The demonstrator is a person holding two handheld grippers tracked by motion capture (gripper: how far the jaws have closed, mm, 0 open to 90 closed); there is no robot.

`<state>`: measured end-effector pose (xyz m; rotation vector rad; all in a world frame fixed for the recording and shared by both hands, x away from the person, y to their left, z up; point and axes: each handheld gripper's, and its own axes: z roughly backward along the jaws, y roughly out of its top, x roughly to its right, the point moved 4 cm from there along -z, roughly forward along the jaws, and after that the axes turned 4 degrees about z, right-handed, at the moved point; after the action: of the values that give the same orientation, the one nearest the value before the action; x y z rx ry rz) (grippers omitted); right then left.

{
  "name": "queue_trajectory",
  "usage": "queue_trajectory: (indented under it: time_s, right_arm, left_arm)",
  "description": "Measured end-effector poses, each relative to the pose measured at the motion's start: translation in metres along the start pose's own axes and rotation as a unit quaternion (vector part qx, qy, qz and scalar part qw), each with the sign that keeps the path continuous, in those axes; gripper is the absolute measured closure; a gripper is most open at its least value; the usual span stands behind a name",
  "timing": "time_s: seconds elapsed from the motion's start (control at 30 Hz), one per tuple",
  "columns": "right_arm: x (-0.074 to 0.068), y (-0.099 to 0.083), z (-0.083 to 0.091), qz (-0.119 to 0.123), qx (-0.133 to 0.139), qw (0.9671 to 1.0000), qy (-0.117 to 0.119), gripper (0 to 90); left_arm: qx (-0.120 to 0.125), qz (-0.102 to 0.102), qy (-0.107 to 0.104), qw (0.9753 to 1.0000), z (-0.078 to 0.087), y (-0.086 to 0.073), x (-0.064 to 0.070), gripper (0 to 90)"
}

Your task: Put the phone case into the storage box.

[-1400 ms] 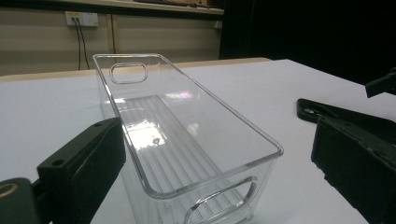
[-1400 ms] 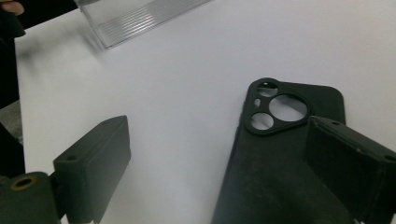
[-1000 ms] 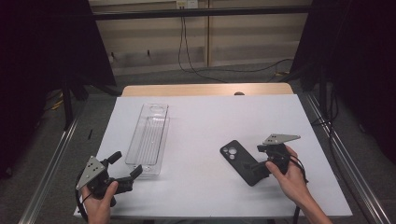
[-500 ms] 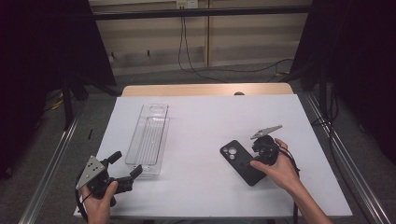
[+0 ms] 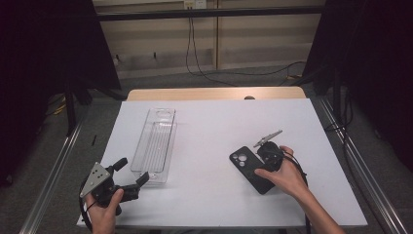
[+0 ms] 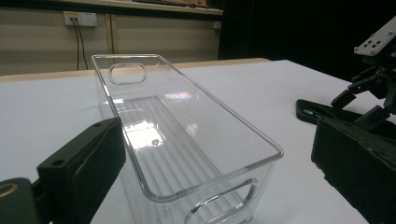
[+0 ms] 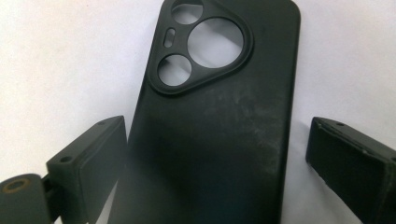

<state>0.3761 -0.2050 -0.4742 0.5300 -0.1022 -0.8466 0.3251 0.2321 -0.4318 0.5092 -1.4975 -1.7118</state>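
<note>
Two pairs of tongs work over a white desk (image 5: 209, 141), one in each of a person's hands. The biggest thing on the desk is a long clear plastic bin (image 5: 157, 144), empty, lying left of the middle. Right of the middle lies a black phone case (image 5: 251, 168), back side up, its camera cutouts towards the far end.

In the last second the right tongs (image 5: 267, 157) have tipped over from level to pointing down at the case, and the hand has closed in over its near end. This looks like the start of a pickup, perhaps to carry the case to the bin.

In the right gripper view the case (image 7: 219, 116) lies between the two wide-open jaws, with a clear gap on the right side and the left jaw just beside its edge; nothing is gripped yet.

The left tongs (image 5: 127, 179) have not moved. They rest near the bin's near end, jaws spread wide and holding nothing, the bin (image 6: 187, 140) straight ahead of them.
</note>
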Motion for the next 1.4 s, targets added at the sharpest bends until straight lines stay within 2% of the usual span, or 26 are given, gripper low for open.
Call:
queue_trajectory:
  time_s: [0.5,0.67,0.93,1.03,1.1,1.23,1.4]
  right_arm:
    - [-0.008,0.002,-0.008,0.031,-0.035,0.9984,-0.031,0.0]
    - [-0.010,0.003,-0.009,0.034,-0.048,0.9975,-0.038,0.0]
    - [-0.011,0.003,-0.010,0.043,-0.053,0.9966,-0.045,0.0]
    - [-0.011,0.006,-0.011,0.047,-0.068,0.9955,-0.046,0.0]
    - [-0.012,0.007,-0.011,0.042,-0.074,0.9953,-0.046,1.2]
    - [-0.013,0.008,-0.009,0.052,-0.075,0.9949,-0.043,7.1]
    - [-0.013,0.009,-0.006,0.053,-0.077,0.9949,-0.039,12.8]
  left_arm:
    - [0.001,0.002,0.000,1.0000,0.000,0.000,-0.001,3.0]
    - [0.001,0.003,0.001,1.0000,0.000,0.000,-0.001,3.0]
    - [-0.001,0.002,0.001,1.0000,0.000,-0.001,-0.001,3.0]
    - [-0.002,0.002,0.000,1.0000,-0.001,-0.001,0.000,3.0]
    - [-0.003,0.001,0.000,1.0000,-0.002,-0.001,0.000,3.1]
    - [-0.001,0.003,0.000,1.0000,-0.001,-0.001,0.000,3.0]
    - [-0.004,0.002,0.000,1.0000,-0.001,-0.002,0.000,3.0]
